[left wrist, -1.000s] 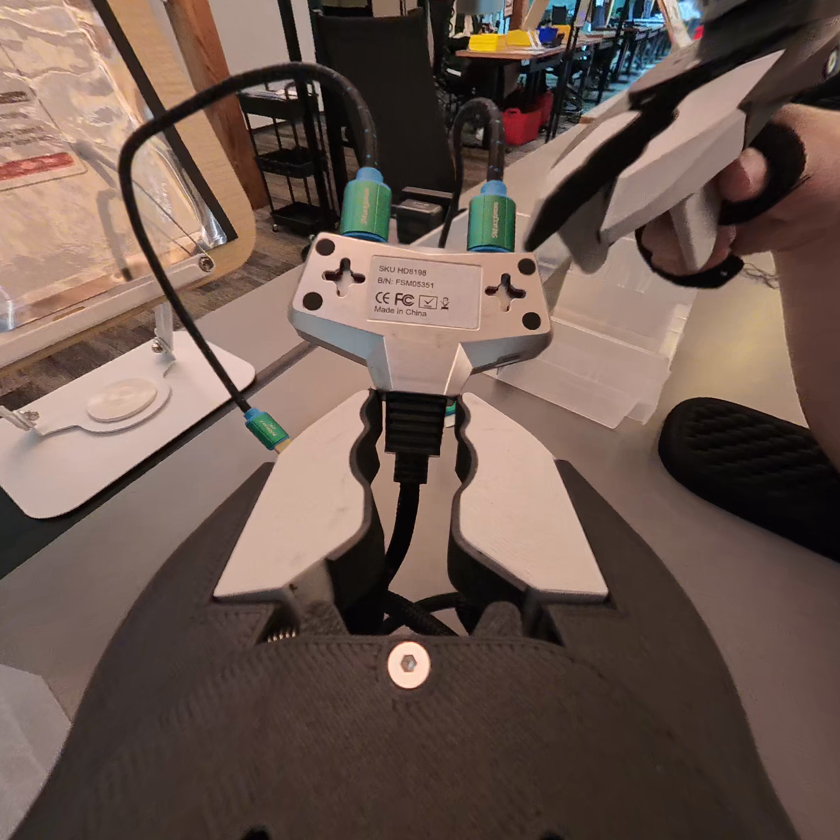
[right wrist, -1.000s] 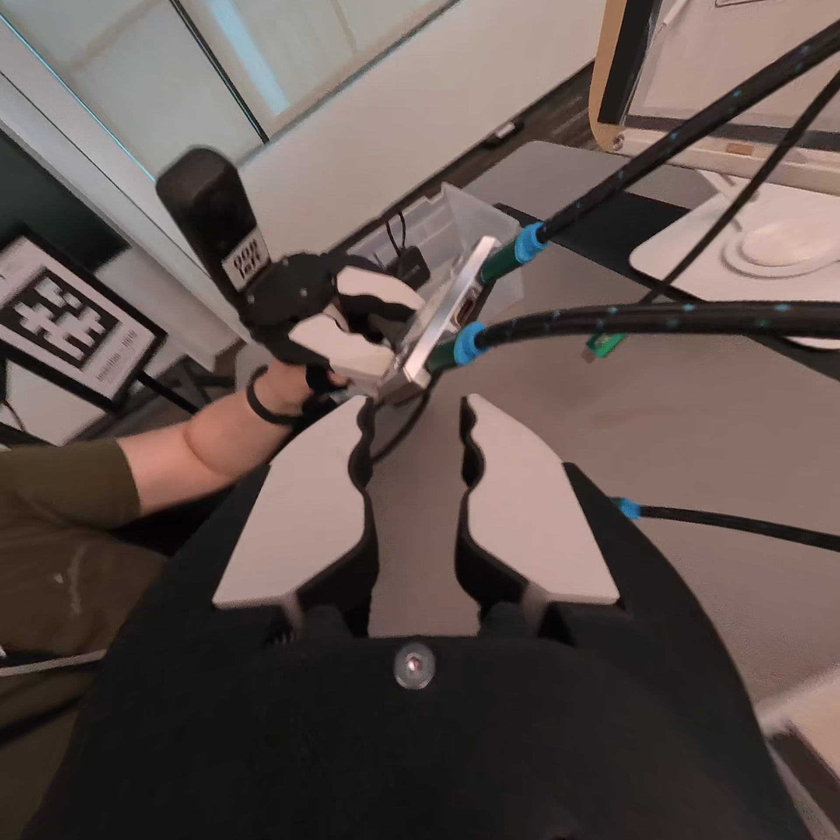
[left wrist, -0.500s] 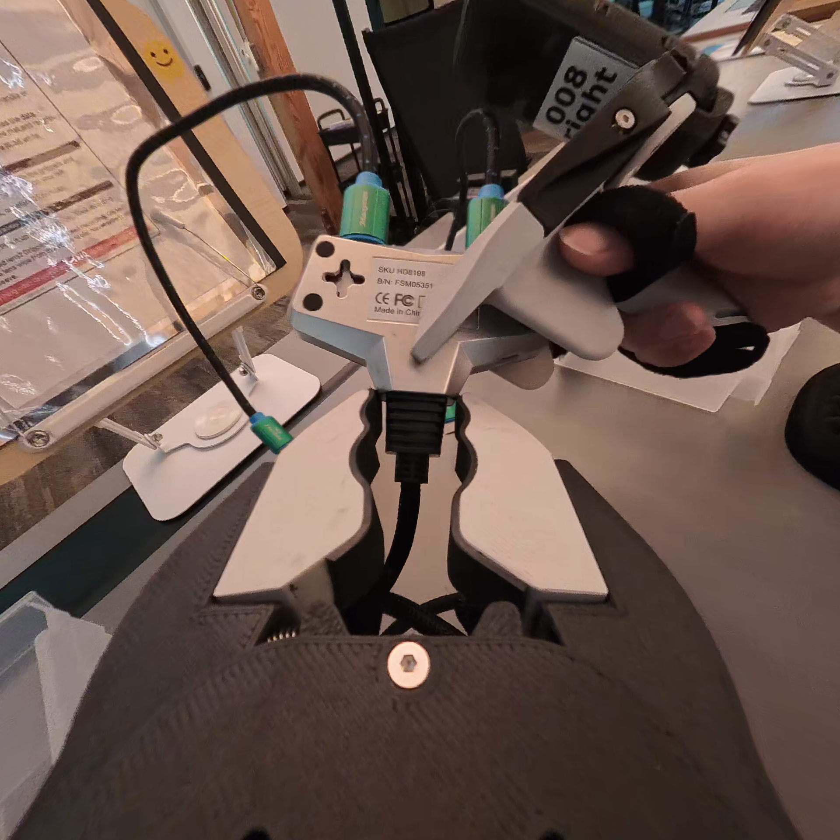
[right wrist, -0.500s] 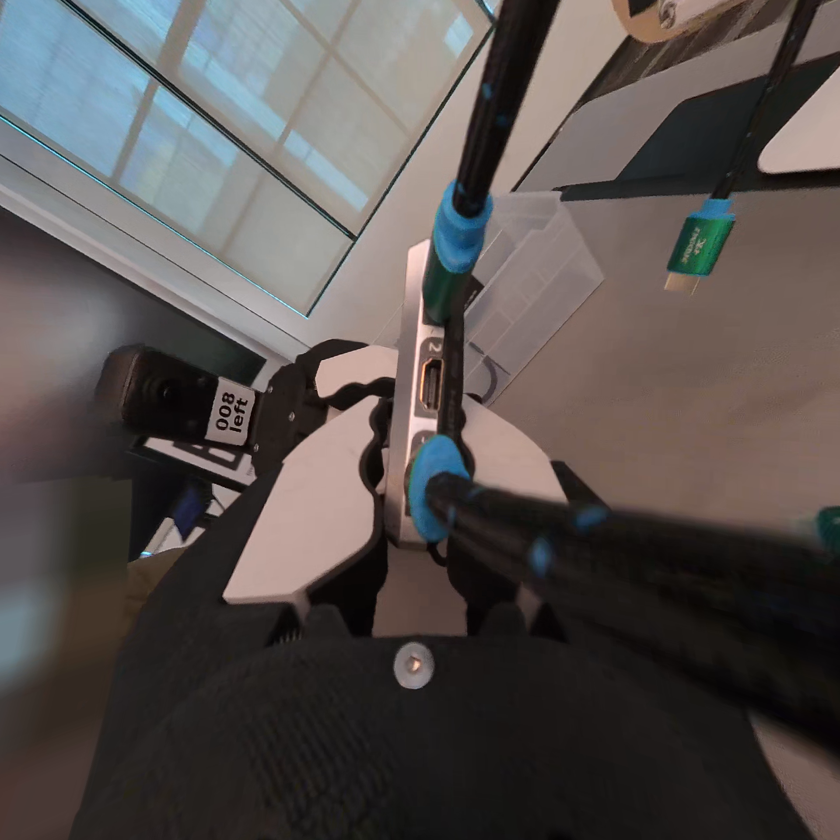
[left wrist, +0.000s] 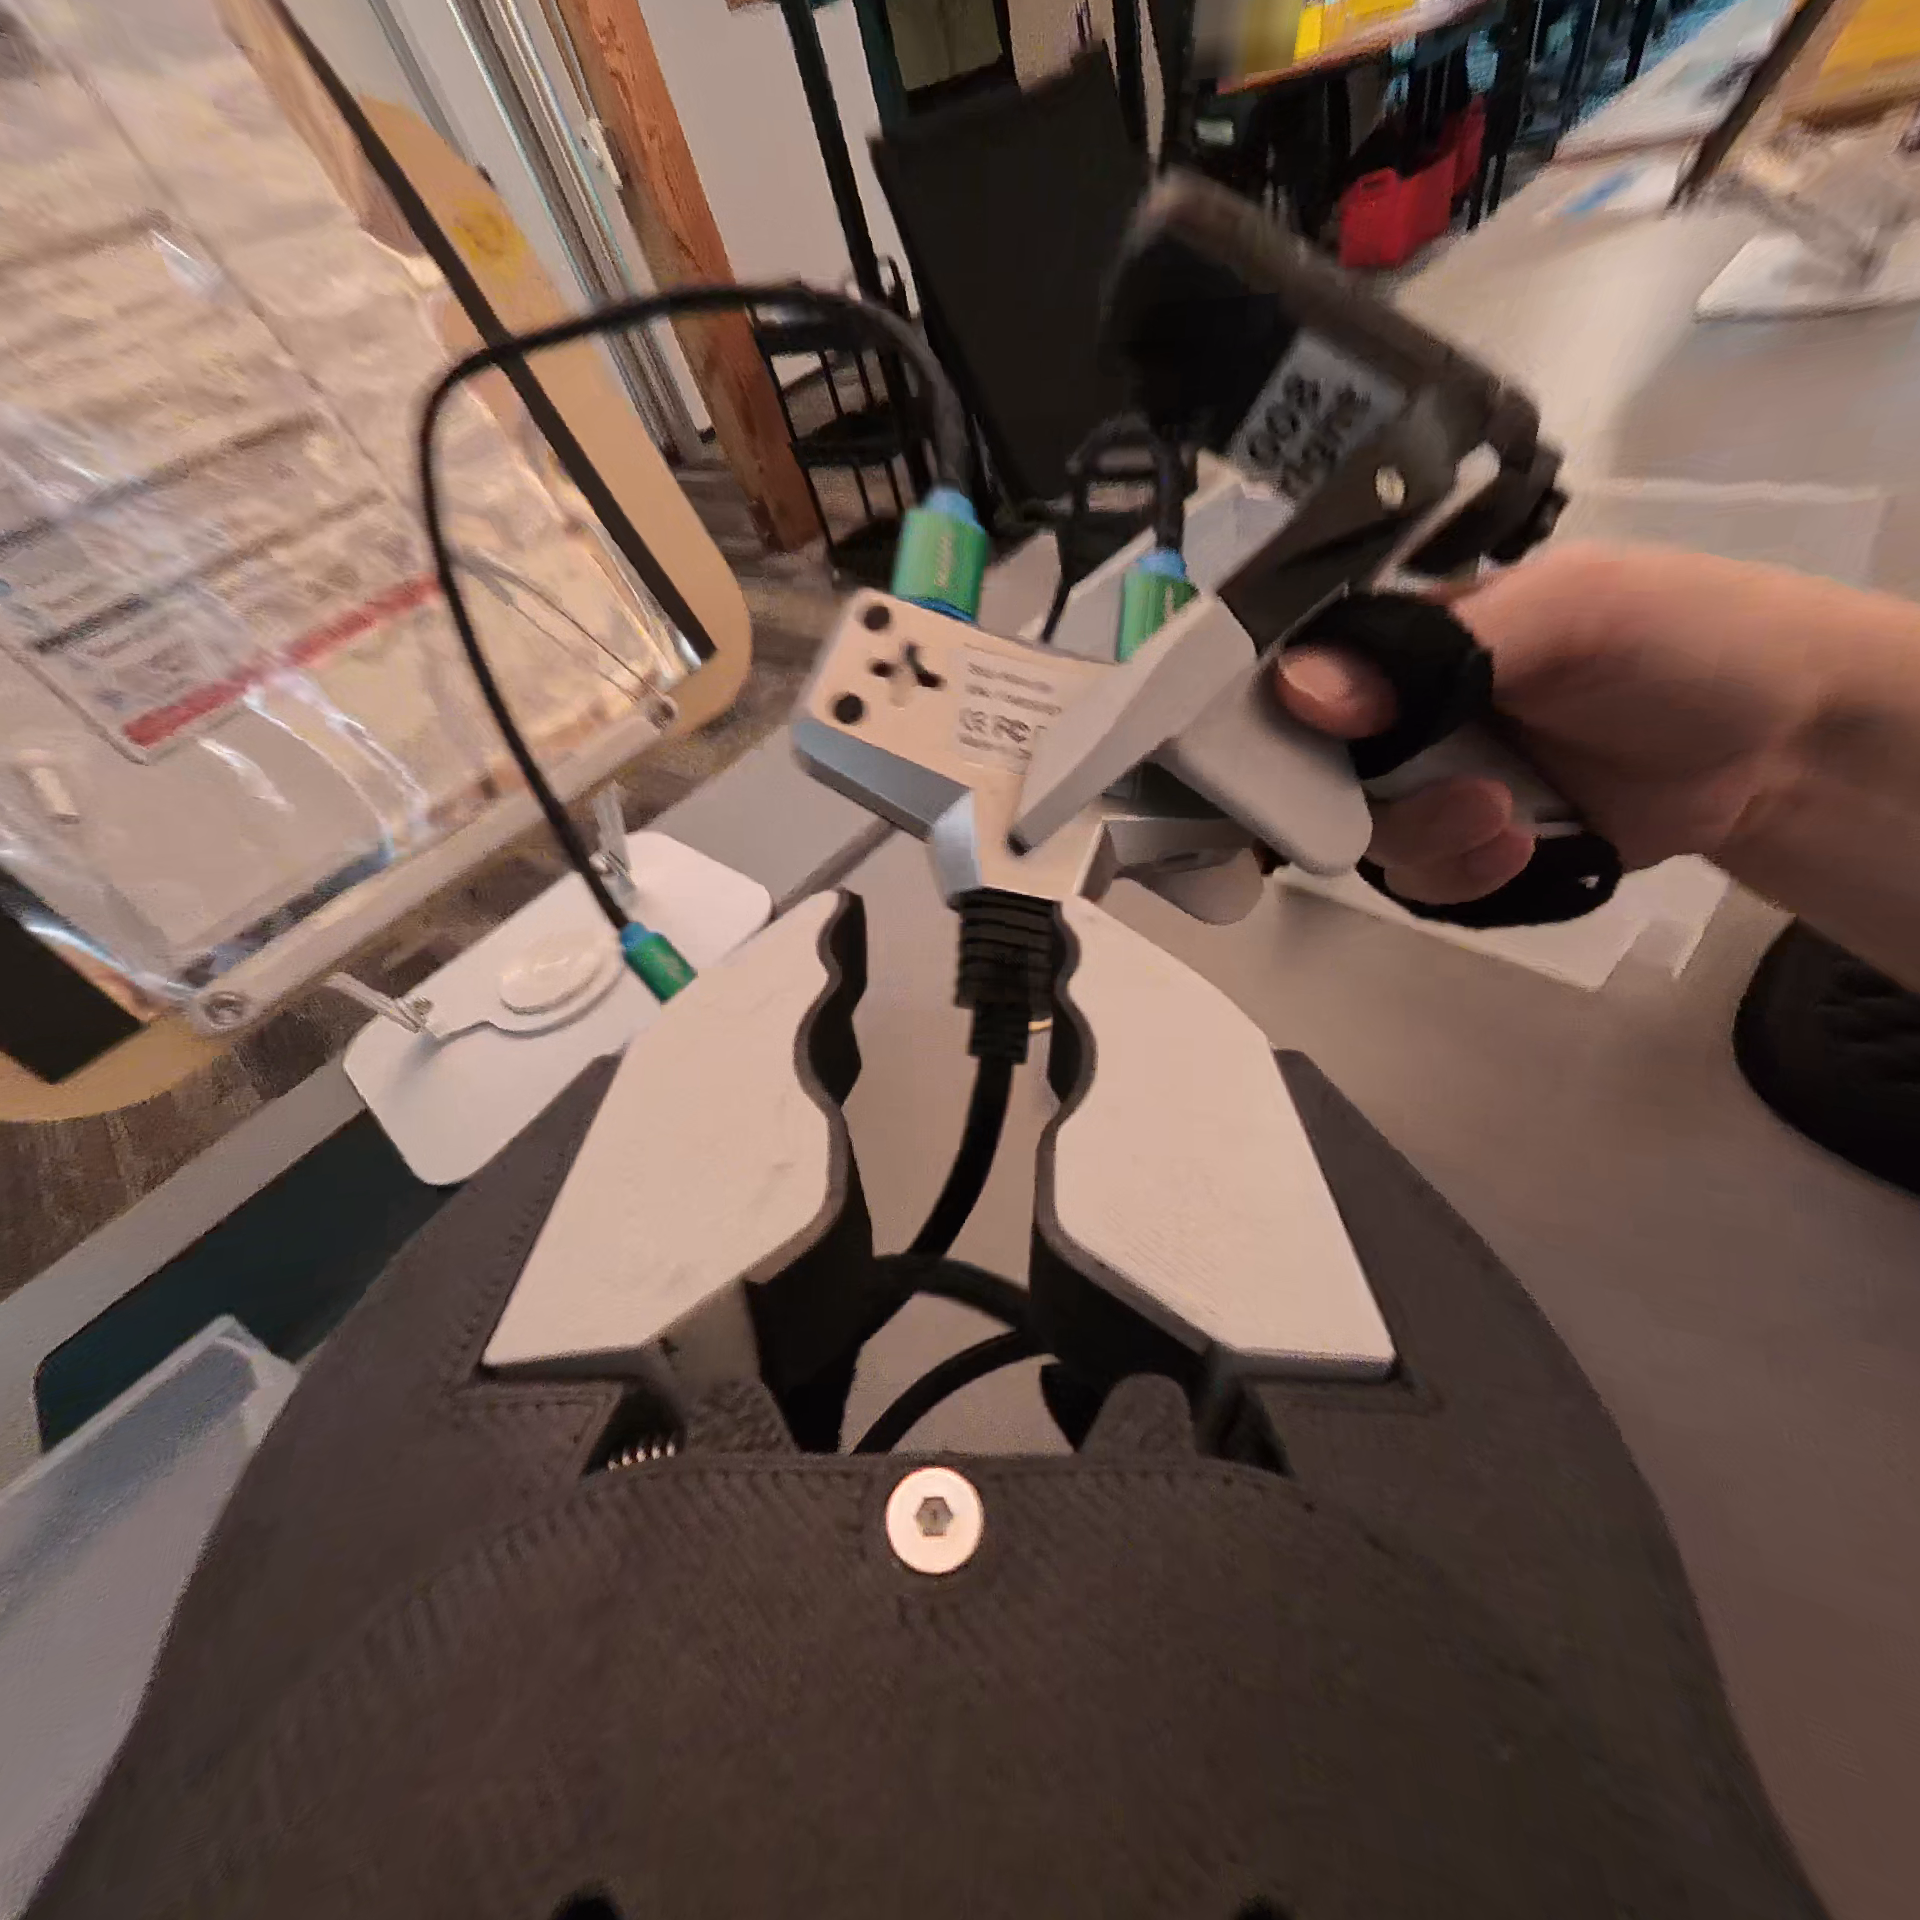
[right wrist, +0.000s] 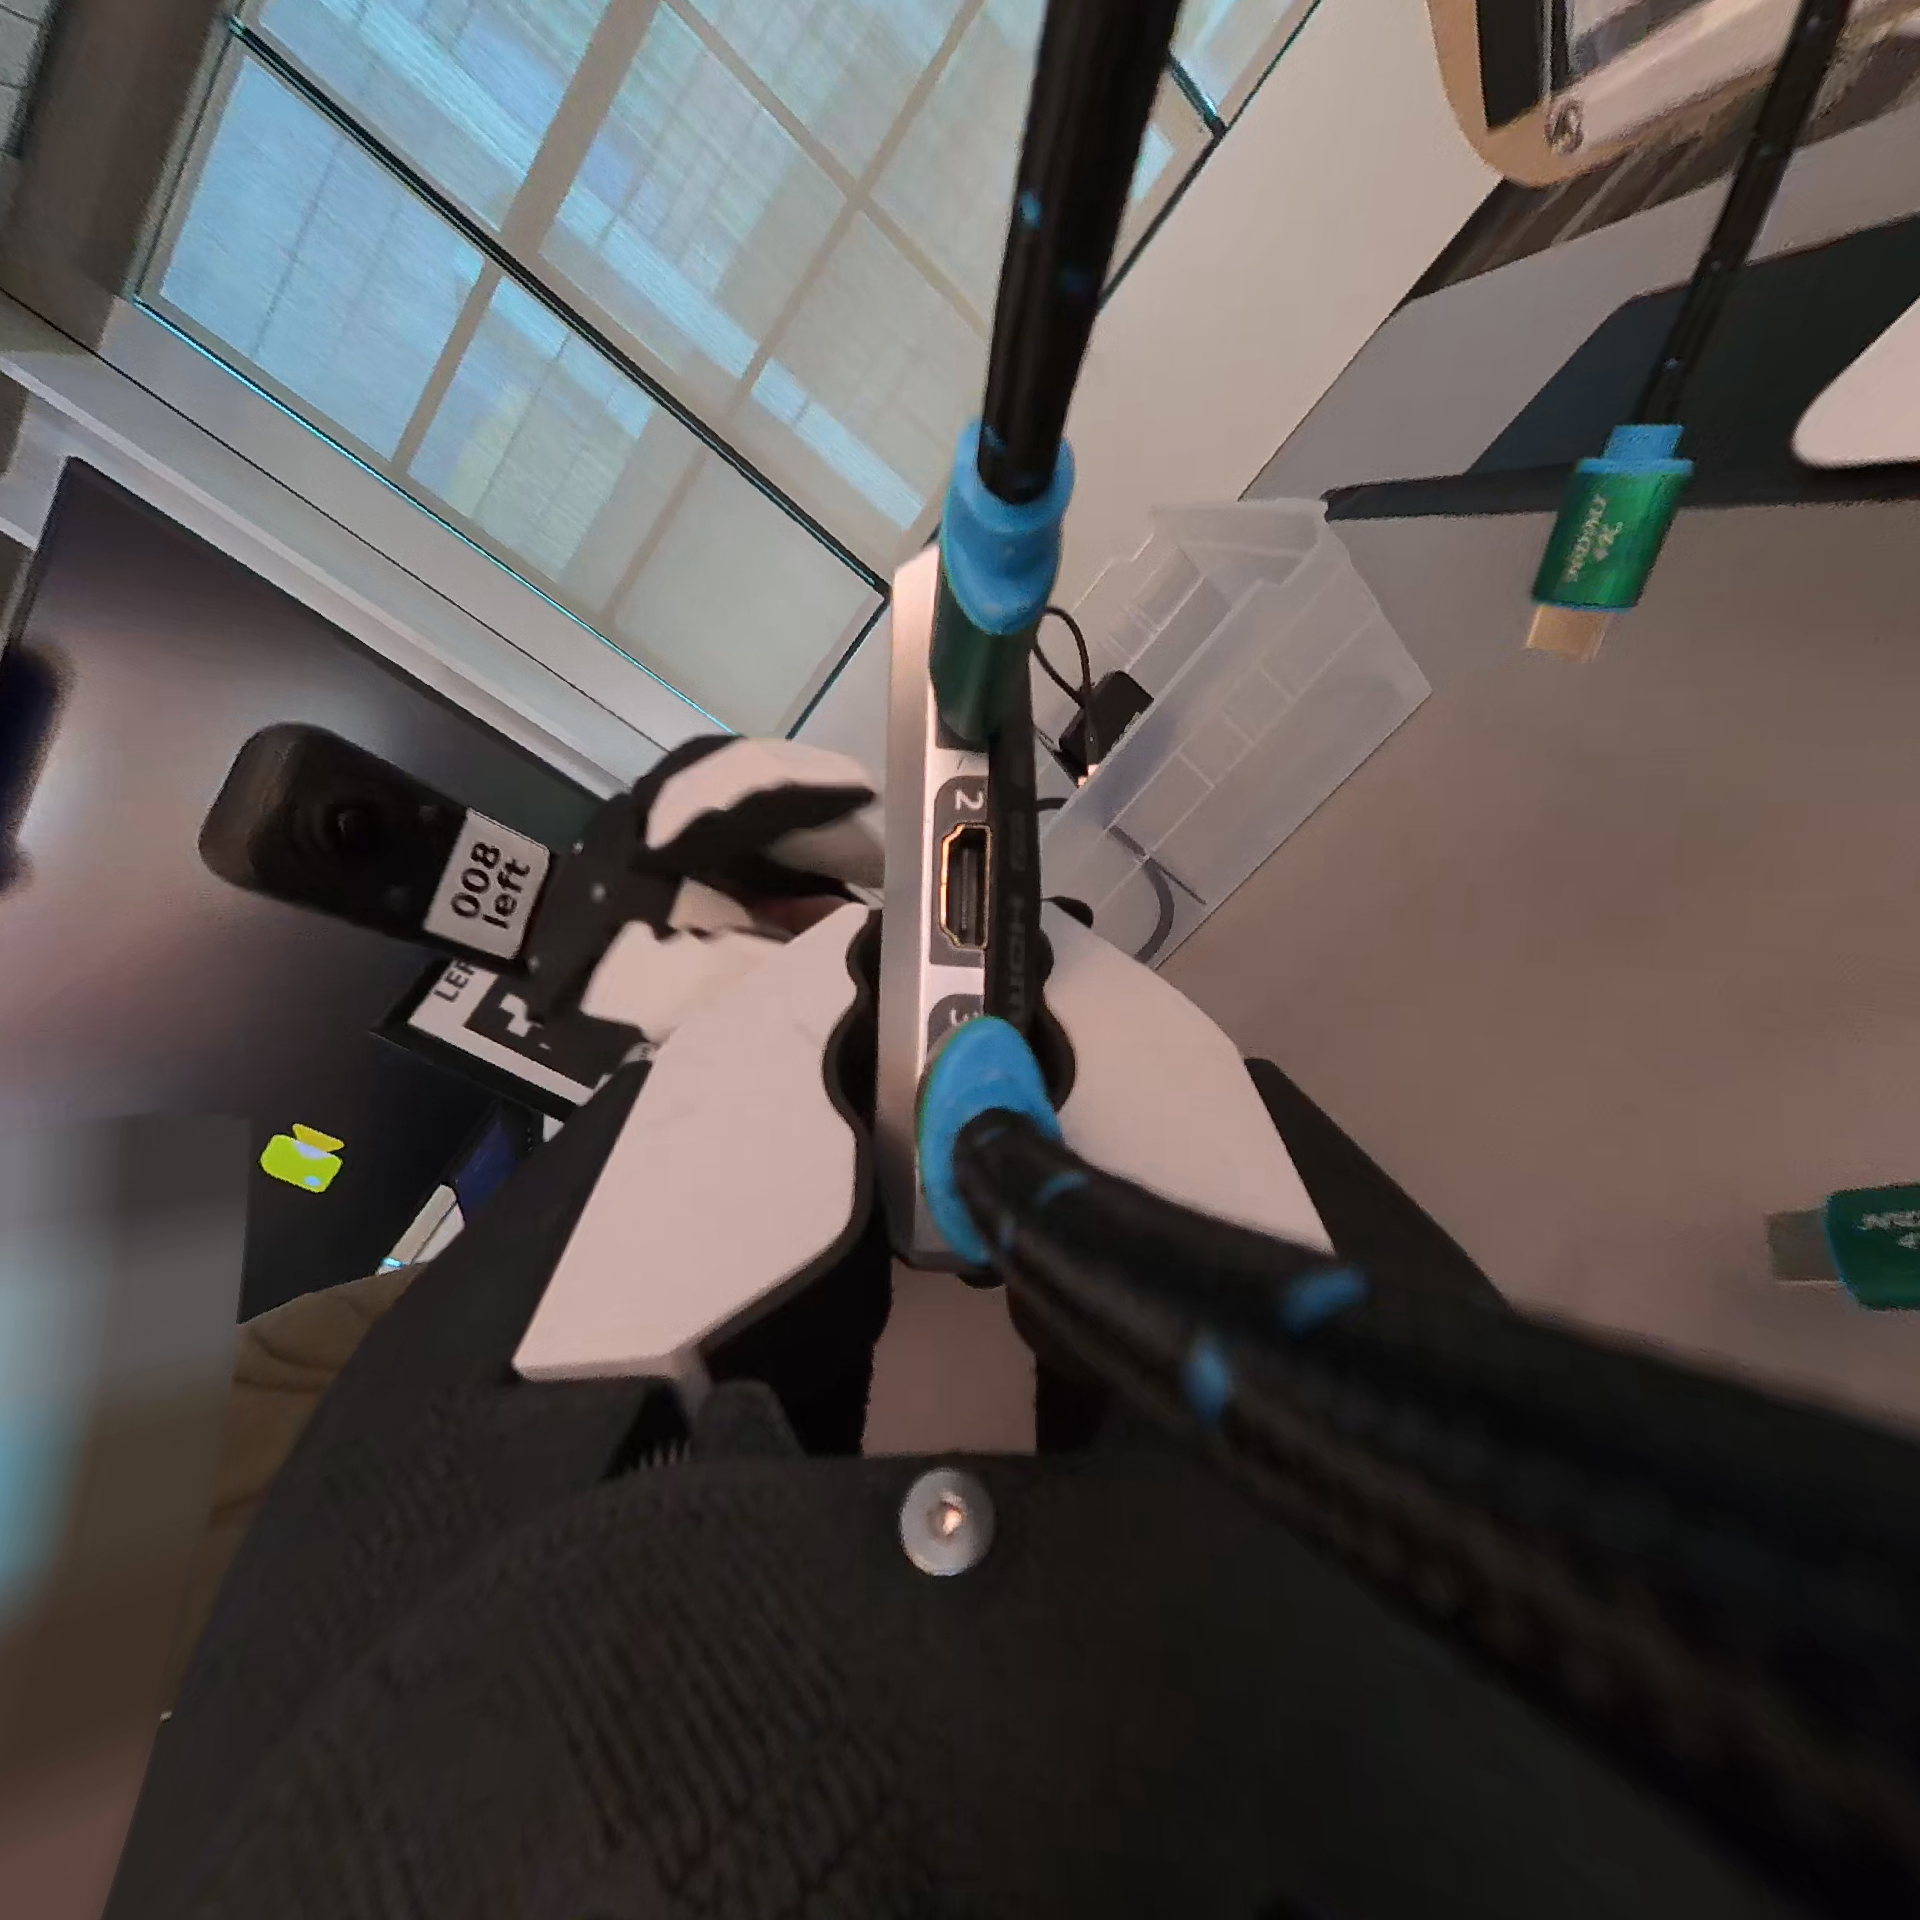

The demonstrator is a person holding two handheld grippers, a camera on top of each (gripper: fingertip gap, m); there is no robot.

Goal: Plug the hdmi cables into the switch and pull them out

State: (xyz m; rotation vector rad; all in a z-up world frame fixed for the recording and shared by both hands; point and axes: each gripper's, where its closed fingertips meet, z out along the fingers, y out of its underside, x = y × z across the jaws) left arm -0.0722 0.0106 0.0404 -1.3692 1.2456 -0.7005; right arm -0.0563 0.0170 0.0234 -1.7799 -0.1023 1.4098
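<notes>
- The switch (left wrist: 935, 717), a flat silver box, hangs in the air above the grey table (left wrist: 1455, 1195), just beyond the left gripper (left wrist: 951, 956) and tilted down toward the right.
- The left gripper's jaws stand spread; the switch's ribbed black tail cable (left wrist: 1000, 966) runs loose through the gap, touching neither finger as far as one can tell.
- The right gripper (right wrist: 951, 1049) is the nearer one: its jaws straddle the near end of the switch across its thin faces and look pressed onto it, though the plug hides the contact on the right side.
- The switch's long axis runs straight away from the right gripper, ports facing right in the right wrist view.
- Two green plugs sit in the end ports, the far plug (right wrist: 982, 644) and the near plug (right wrist: 977, 1122); the middle port (right wrist: 961, 868) is empty.
- A loose green plug (right wrist: 1605, 551) dangles to the far right, well apart from that port.
- Judged from this, the next move turns on the near plug, which leaves the switch sideways to the right, across the jaw line.
</notes>
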